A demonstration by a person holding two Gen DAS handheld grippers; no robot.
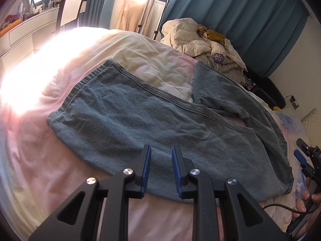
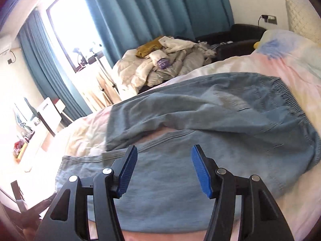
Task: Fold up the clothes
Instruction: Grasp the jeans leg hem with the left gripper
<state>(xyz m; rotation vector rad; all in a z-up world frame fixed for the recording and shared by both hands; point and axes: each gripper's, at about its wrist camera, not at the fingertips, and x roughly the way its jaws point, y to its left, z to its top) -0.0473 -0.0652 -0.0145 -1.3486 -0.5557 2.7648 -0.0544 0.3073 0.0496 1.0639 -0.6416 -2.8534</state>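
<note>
1. A pair of blue-grey trousers (image 1: 152, 124) lies spread on the bed (image 1: 40, 140), over a pale pink and cream sheet. One leg runs flat toward the sunlit side; the other leg (image 1: 220, 84) is bent back and rumpled, with a strip of sheet showing between the two.
2. In the right wrist view the trousers (image 2: 200, 140) fill the middle, their elastic waistband (image 2: 289, 96) at the far right.
3. The left gripper (image 1: 161, 170) hangs over the near edge of the flat leg. Its blue pads stand a narrow gap apart with only cloth seen behind them, so its jaws are parted and hold nothing.
4. The right gripper (image 2: 164, 170) hovers above the cloth near the crotch, its jaws spread wide and empty. Whether the tips touch the fabric cannot be told.
5. In the left wrist view the right gripper (image 1: 305, 156) shows at the far right edge, beside the waistband end, held by a hand (image 1: 307, 200).
6. Beyond the bed lie a heap of pale padded clothing (image 1: 206, 42) and teal curtains (image 1: 230, 10).
</note>
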